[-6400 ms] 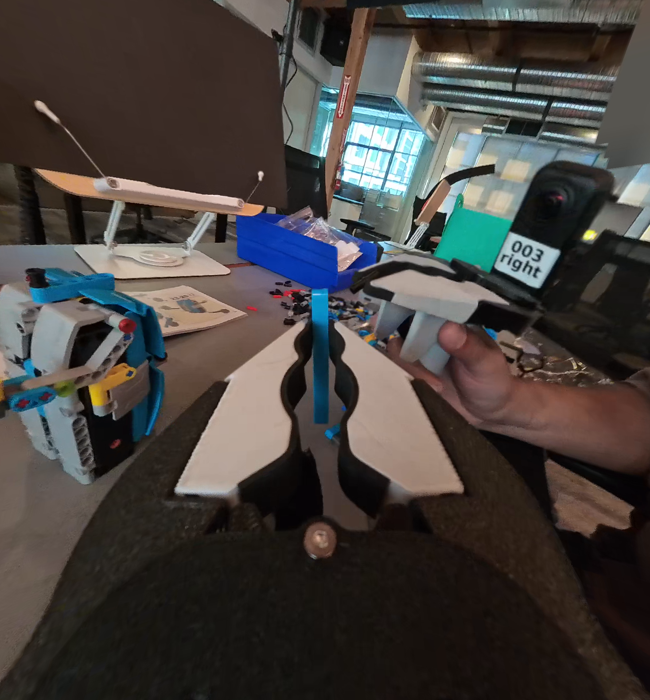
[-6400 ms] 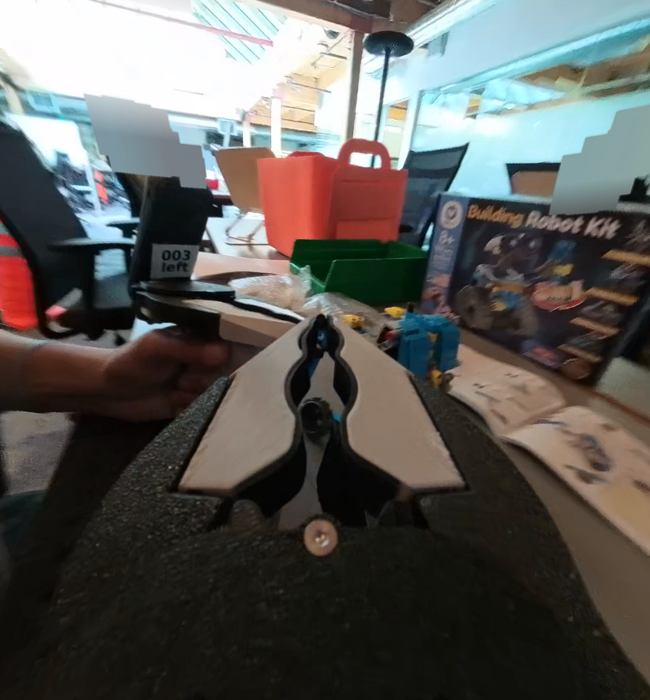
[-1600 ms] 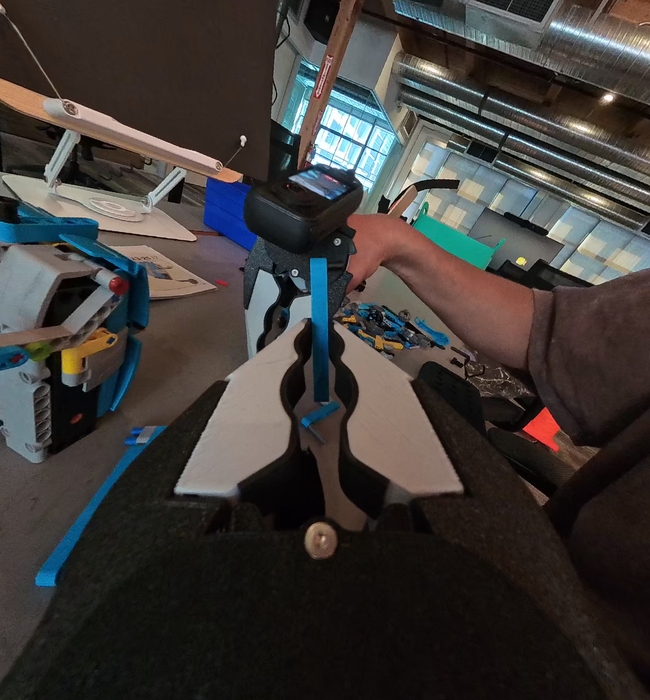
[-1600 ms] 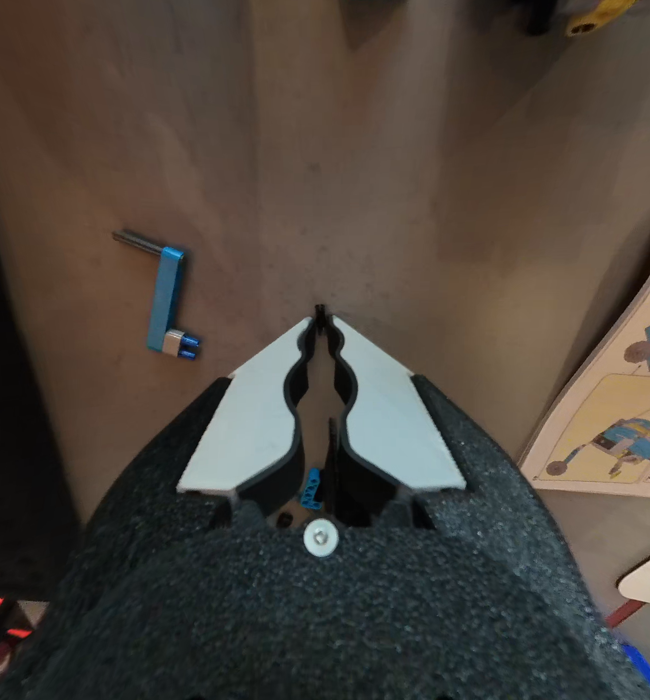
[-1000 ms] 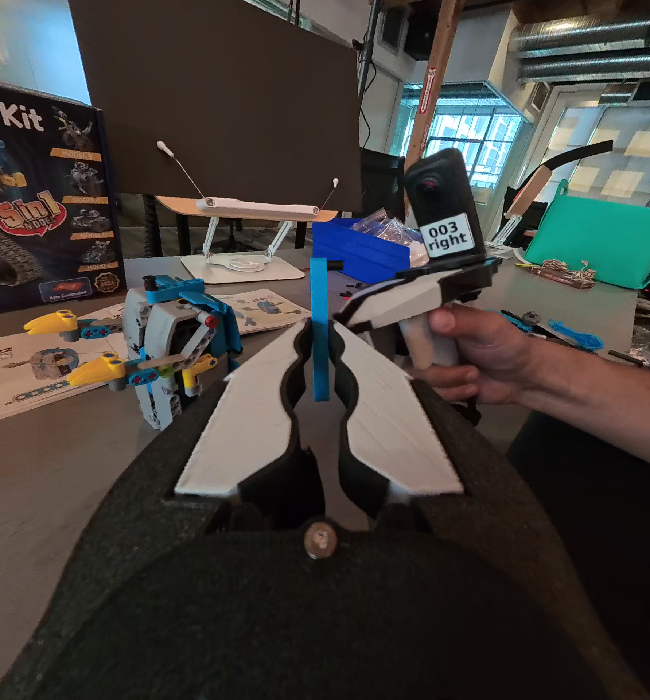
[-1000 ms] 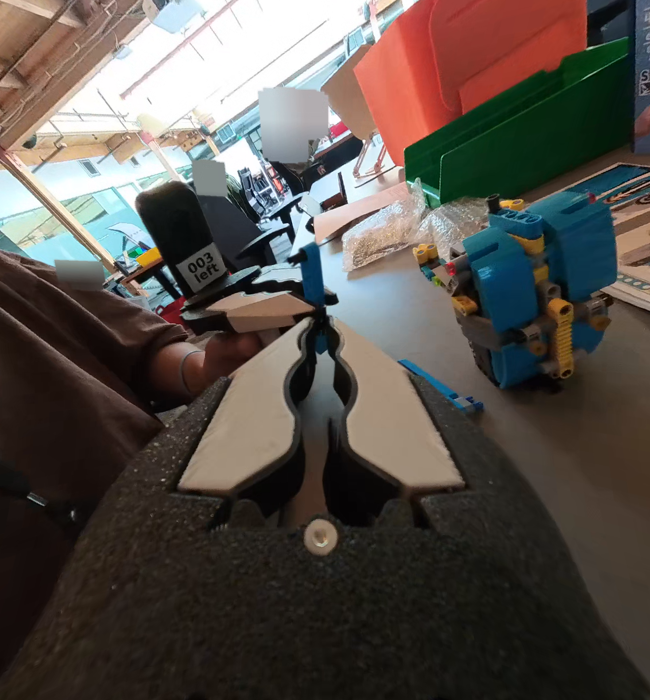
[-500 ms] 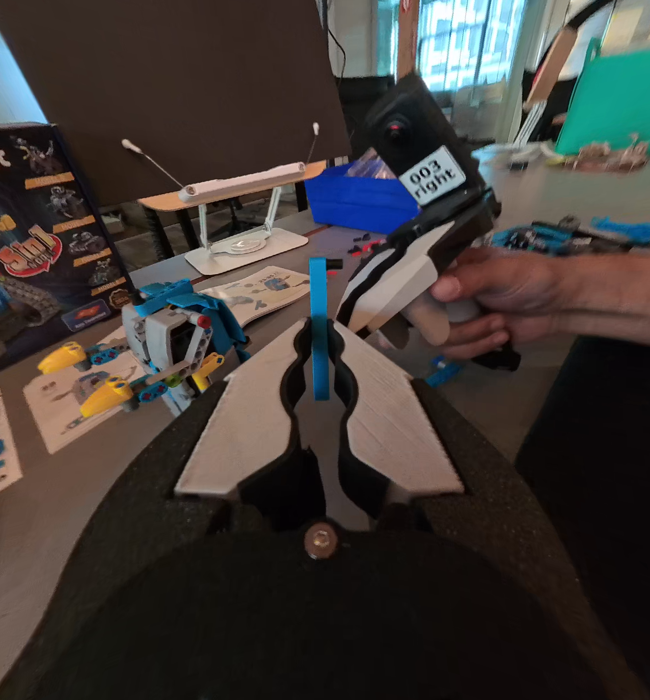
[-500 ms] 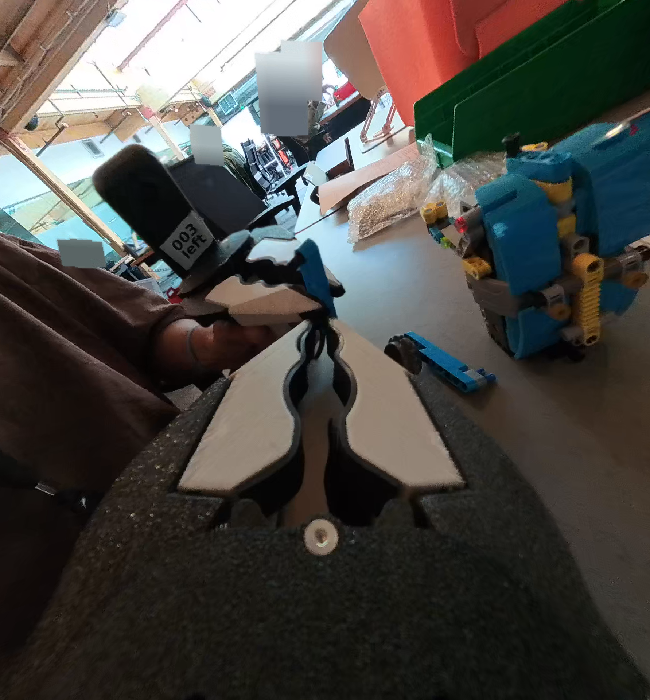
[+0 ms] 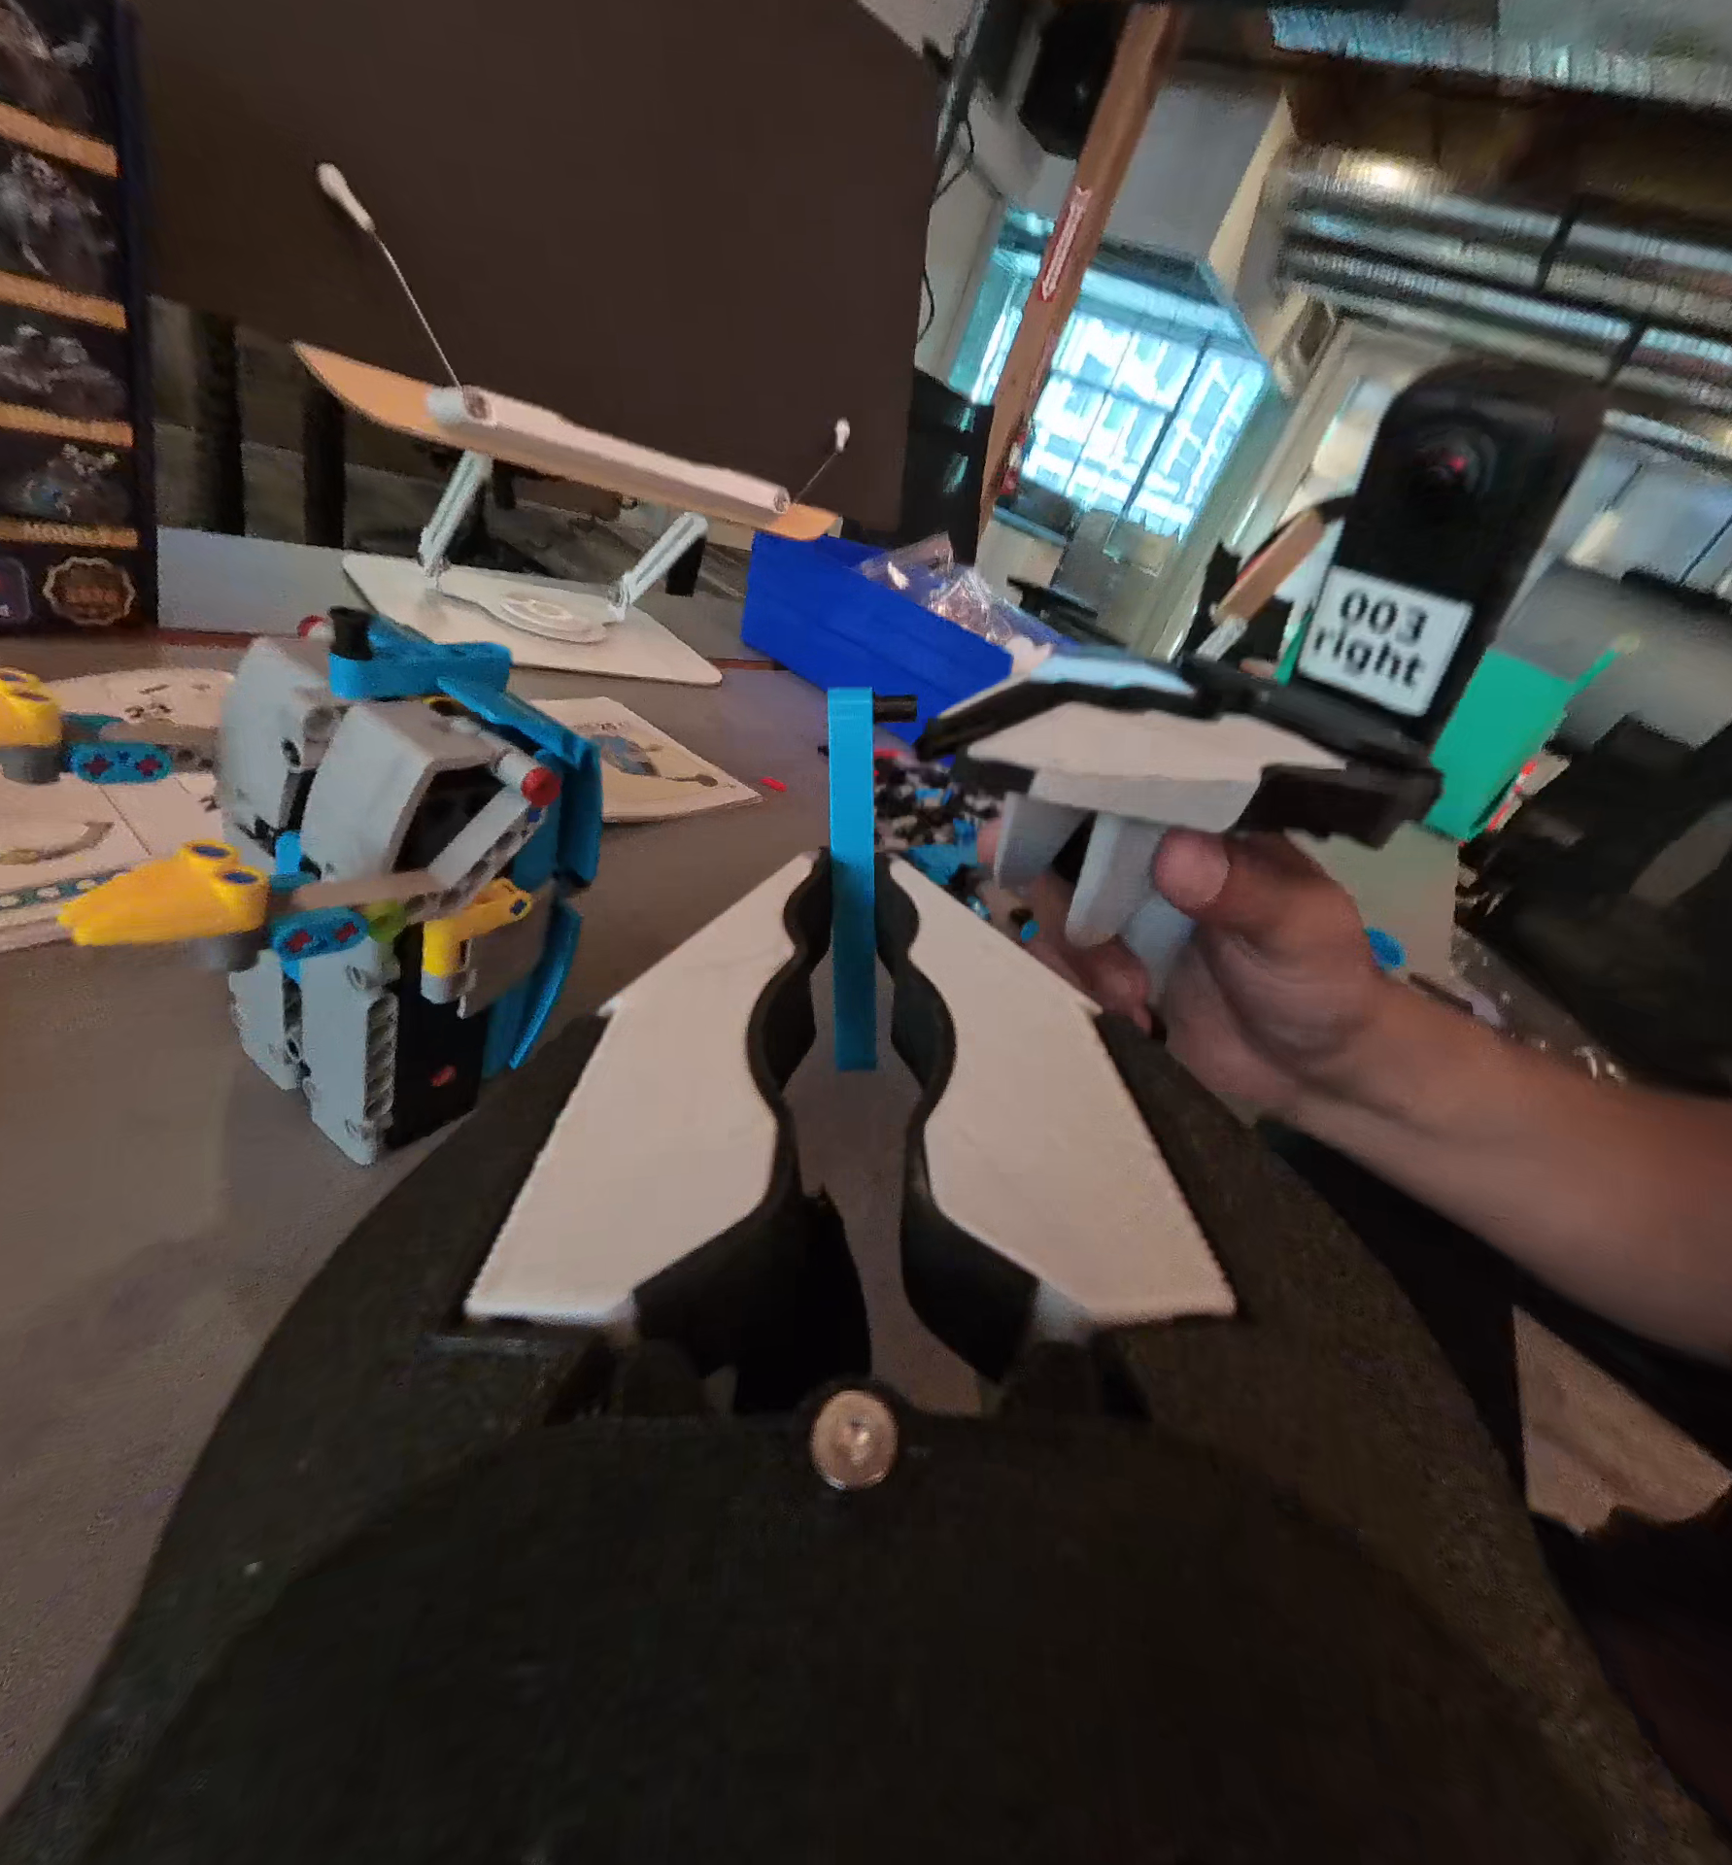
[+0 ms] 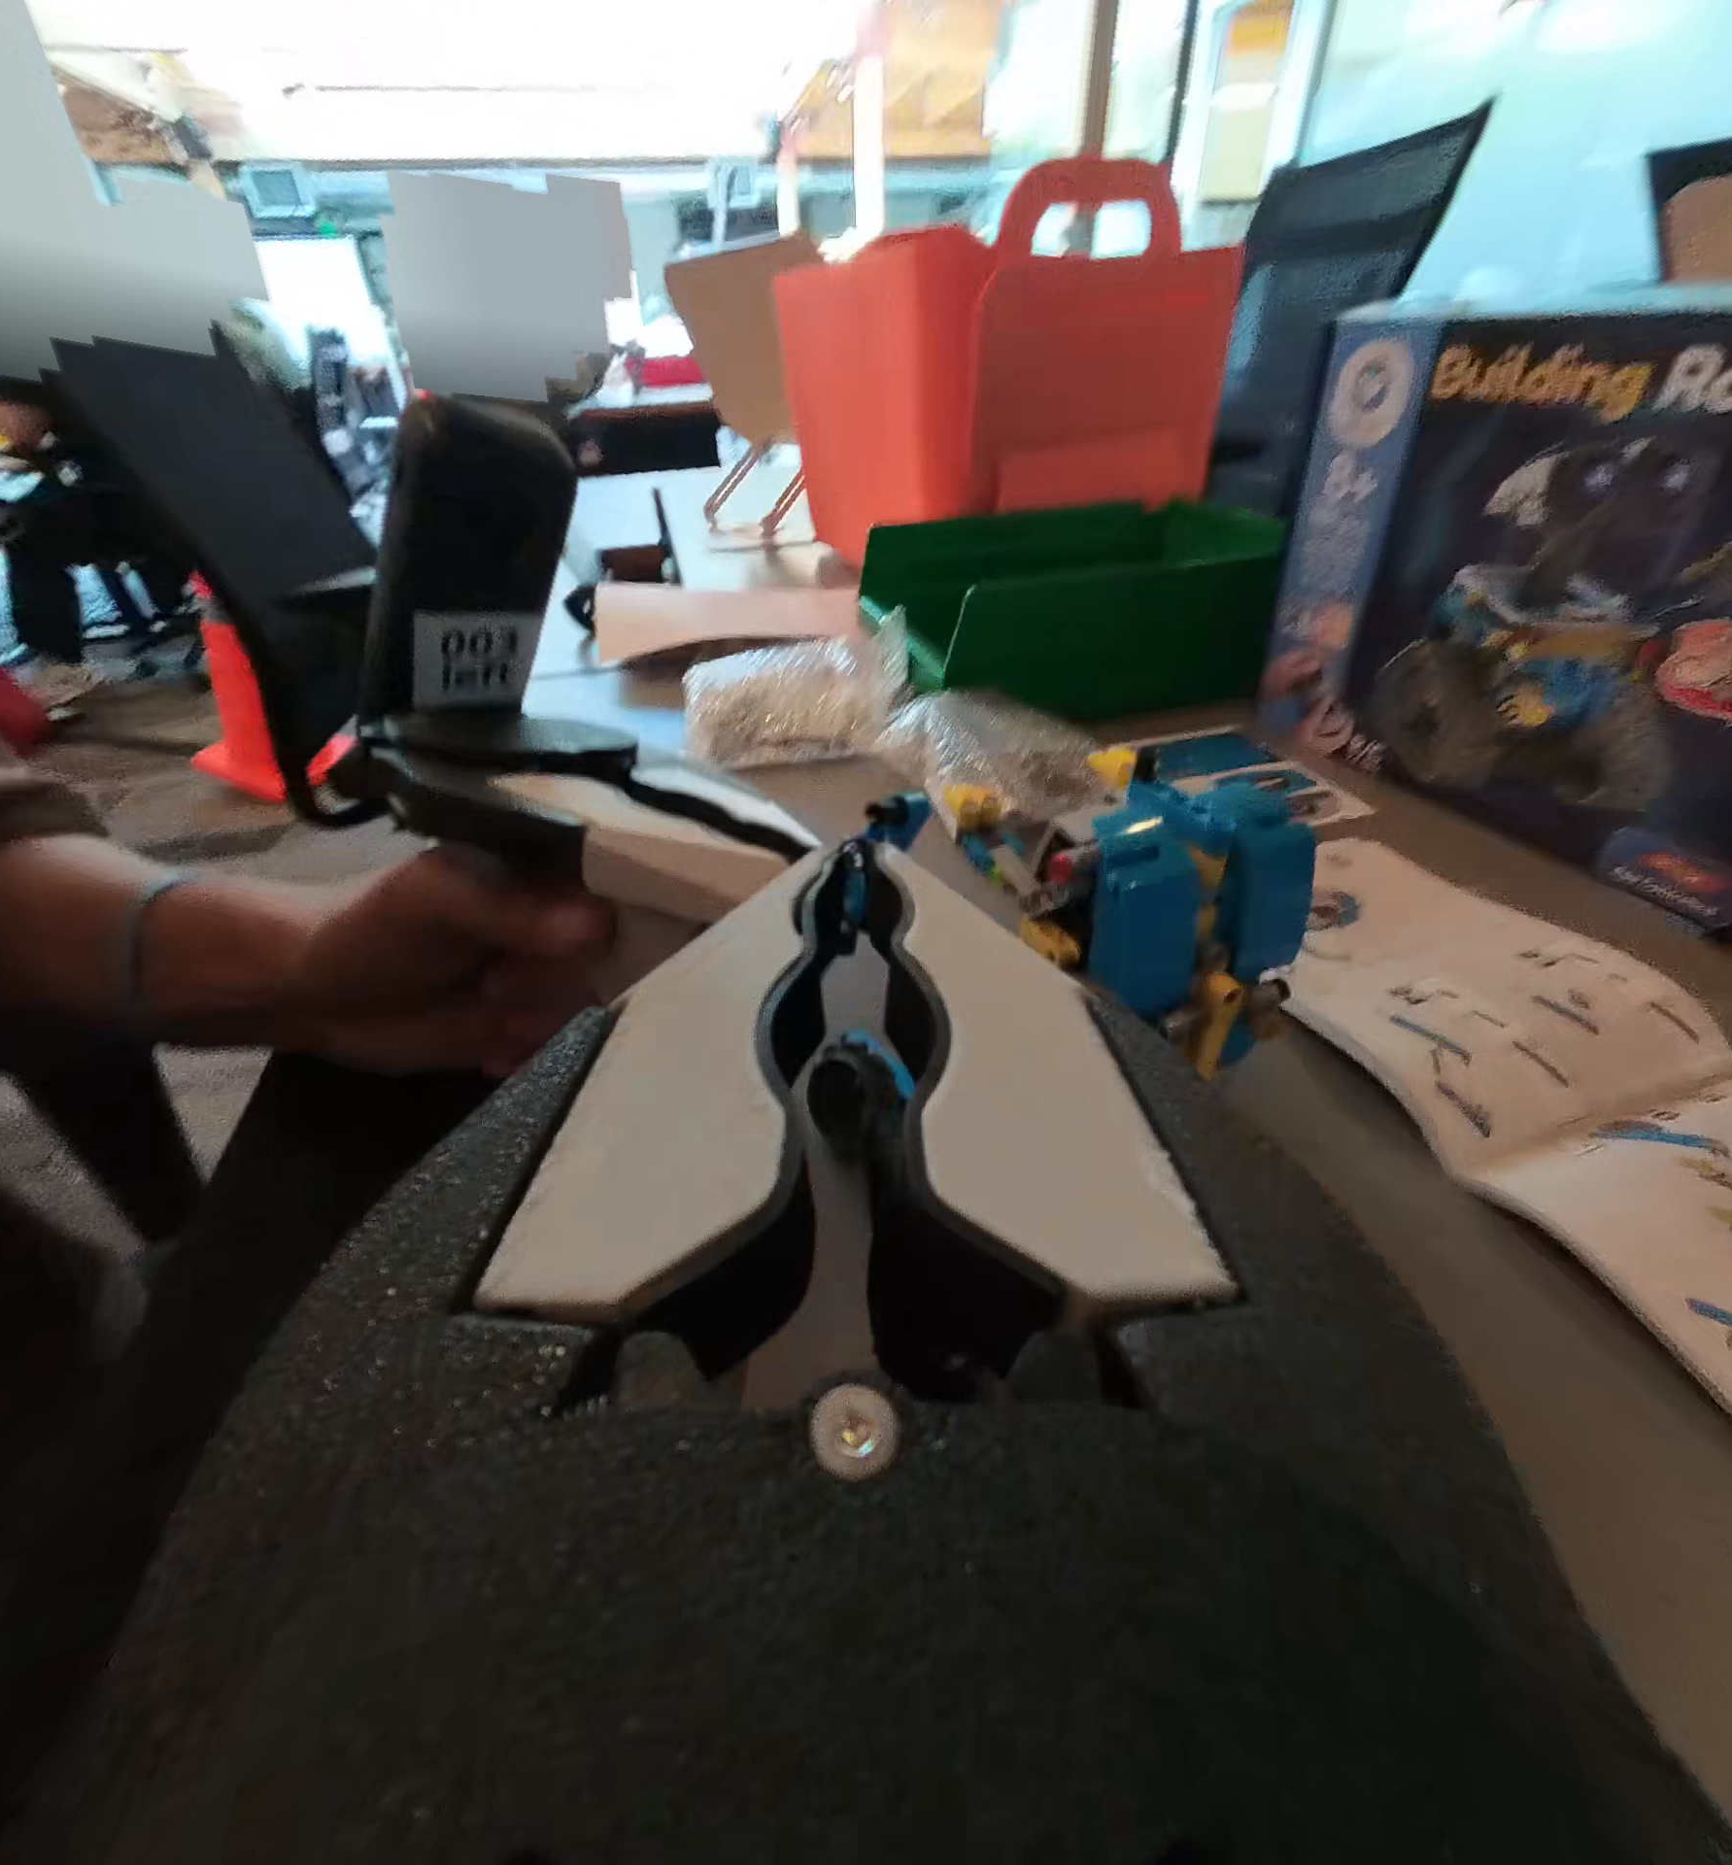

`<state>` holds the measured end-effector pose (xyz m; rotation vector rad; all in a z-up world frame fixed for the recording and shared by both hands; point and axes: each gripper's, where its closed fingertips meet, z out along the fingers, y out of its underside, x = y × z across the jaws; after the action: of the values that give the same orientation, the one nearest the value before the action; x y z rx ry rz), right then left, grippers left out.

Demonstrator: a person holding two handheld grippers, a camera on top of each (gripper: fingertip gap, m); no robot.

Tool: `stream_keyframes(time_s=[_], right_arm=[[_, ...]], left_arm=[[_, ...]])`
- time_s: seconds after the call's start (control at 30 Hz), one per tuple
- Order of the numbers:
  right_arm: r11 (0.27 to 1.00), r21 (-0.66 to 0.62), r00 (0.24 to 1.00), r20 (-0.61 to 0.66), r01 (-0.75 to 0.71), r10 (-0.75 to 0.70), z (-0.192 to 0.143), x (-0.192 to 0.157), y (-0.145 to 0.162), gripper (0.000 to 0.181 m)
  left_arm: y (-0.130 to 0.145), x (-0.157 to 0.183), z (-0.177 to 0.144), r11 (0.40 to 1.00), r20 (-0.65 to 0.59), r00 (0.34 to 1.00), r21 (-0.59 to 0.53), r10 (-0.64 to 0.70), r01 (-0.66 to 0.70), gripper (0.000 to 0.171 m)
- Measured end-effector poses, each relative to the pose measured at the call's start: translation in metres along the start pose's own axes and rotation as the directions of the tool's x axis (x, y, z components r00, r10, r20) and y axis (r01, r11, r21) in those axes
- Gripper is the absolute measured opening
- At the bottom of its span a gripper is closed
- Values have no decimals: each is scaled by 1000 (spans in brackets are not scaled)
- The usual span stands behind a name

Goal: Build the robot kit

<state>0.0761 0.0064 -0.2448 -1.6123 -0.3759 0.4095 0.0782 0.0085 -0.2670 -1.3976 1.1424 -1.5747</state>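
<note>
My left gripper (image 9: 851, 858) is shut on a thin blue beam (image 9: 851, 787) and holds it upright above the grey table (image 9: 84, 1161). My right gripper (image 9: 927, 739) comes in level from the right, its tip at the beam's top end, shut on a small black pin (image 9: 894, 703). In the right wrist view my right gripper (image 10: 853, 863) is shut, with the beam's top (image 10: 897, 810) just beyond its tips and the left gripper (image 10: 791, 838) at the left. A black round part on a blue piece (image 10: 846, 1090) shows through the finger gap; I cannot tell whether it is held.
A grey, blue and yellow brick robot model (image 9: 407, 888) (image 10: 1195, 918) stands left of the beam. Instruction booklets (image 9: 639, 757) (image 10: 1548, 1060), a kit box (image 10: 1568, 565), a blue bin (image 9: 872, 626), a green bin (image 10: 1063, 606), an orange bag (image 10: 1003, 404), parts bags (image 10: 791, 696) and a white stand (image 9: 539, 606) lie around. Only a small space, under 4 cm, lies between the two pairs of fingers.
My right gripper has levelled out and brought its tip with the black pin up to the top of the blue beam. My left gripper keeps hold of the beam.
</note>
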Motion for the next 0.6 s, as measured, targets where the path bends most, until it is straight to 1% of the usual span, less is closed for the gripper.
stream_keyframes(time_s=[0.03, 0.17, 0.3, 0.37, 0.5, 0.6], right_arm=[[1000, 16, 1000, -26, -10, 11, 2, 0, -3, 4], [999, 23, 992, -125, -32, 35, 13, -3, 6, 3], [998, -14, 974, -218, 65, -67, 15, -2, 5, 3], [996, -41, 965, -246, 85, -92, 15, 0, 8, 3], [994, -53, 960, -261, 92, -102, 17, 2, 8, 3], [990, -75, 954, -269, 120, -136, 17, 1, 9, 3]], left_arm=[[-3, 0, 0, 1000, 2, 1000, 22, -18, 17, 6], [-3, 1, 2, 997, 8, 998, 47, -65, 65, 6], [-6, -5, -1, 992, 24, 994, 72, -106, 104, 6], [-7, -6, -2, 991, 29, 993, 77, -110, 108, 6], [-7, -9, -2, 993, 56, 994, 80, -90, 86, 6], [-7, -9, -3, 997, 83, 995, 72, -46, 40, 6]])
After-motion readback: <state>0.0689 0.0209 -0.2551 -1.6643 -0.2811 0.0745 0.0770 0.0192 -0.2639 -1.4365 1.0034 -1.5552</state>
